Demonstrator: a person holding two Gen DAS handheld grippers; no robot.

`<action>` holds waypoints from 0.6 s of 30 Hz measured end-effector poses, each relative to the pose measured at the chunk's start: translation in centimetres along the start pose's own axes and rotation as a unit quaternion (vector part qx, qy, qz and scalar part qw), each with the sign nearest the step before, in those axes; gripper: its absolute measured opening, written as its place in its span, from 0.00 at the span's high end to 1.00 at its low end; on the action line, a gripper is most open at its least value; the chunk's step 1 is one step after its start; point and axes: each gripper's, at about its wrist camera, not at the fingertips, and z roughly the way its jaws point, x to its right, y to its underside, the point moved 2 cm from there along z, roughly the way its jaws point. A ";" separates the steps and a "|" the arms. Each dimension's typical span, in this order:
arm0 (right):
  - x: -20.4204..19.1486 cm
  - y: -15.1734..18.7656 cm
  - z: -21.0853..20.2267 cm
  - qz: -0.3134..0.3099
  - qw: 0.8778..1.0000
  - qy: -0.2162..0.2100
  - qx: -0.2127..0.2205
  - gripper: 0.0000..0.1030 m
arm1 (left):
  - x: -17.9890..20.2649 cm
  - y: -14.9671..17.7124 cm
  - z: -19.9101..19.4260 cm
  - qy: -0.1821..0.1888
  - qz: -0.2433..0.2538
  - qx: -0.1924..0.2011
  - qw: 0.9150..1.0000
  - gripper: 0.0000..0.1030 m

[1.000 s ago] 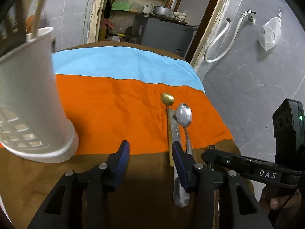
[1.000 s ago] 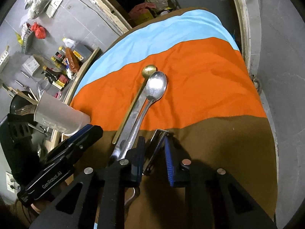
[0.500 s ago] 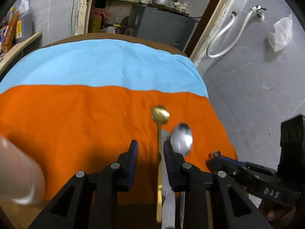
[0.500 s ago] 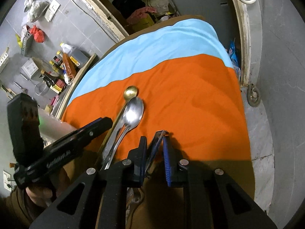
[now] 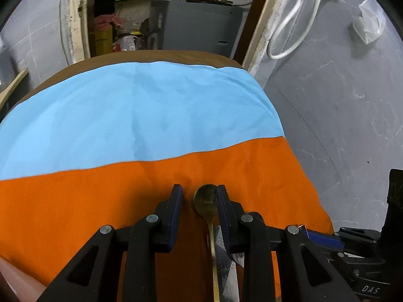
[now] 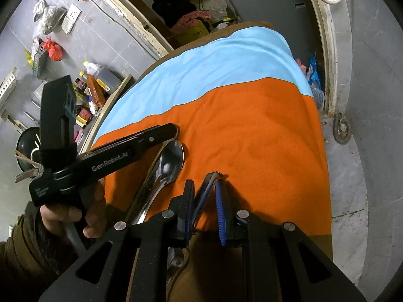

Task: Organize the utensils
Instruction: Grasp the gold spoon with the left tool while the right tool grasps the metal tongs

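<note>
A big cloth (image 5: 141, 115) covers the counter (image 5: 161, 54), with a blue band far away, an orange band in the middle and brown at the near edge. The far half of the cloth is bare, so there is lots of room there, and on the right the cloth drops off at the counter's edge next to the grey wall (image 5: 347, 115). A hand (image 6: 75, 209) in a brown sleeve (image 6: 22, 256) grips the left gripper (image 5: 197, 198), which tilts down over the orange band. Its jaws have just been closing and stand a little way apart, with the bowl of the gold spoon (image 5: 205, 198) between them. The spoon's bowl sits close against the right finger (image 5: 223, 201), and there is a gap to the left finger (image 5: 175, 201), so it is not pinched. The gold handle runs back toward the camera under the gripper. The right gripper (image 6: 204, 198) also tilts down, low over the line where orange meets brown. Its blue pads (image 6: 219, 209) are close together around a thin metal utensil (image 6: 209, 183) whose end pokes out past the tips, and it leans on the left pad. I cannot tell if it is squeezed tight. Just left of it, a silver spoon (image 6: 170, 162) lies flat on the orange cloth, beside another metal handle (image 6: 147, 183).
</note>
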 end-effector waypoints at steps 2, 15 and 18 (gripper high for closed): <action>0.0 0.0 0.0 0.001 1.000 -0.001 0.001 0.86 | 0.0 -0.2 0.2 0.003 0.007 -0.003 1.000 0.75; 0.1 0.0 0.1 0.004 1.000 0.001 0.002 0.86 | 1.0 0.0 0.0 0.013 0.027 -0.011 0.999 0.93; 0.1 -0.2 0.1 0.006 1.000 0.005 -0.002 0.86 | 1.1 0.0 -0.6 0.014 0.023 -0.004 1.000 0.96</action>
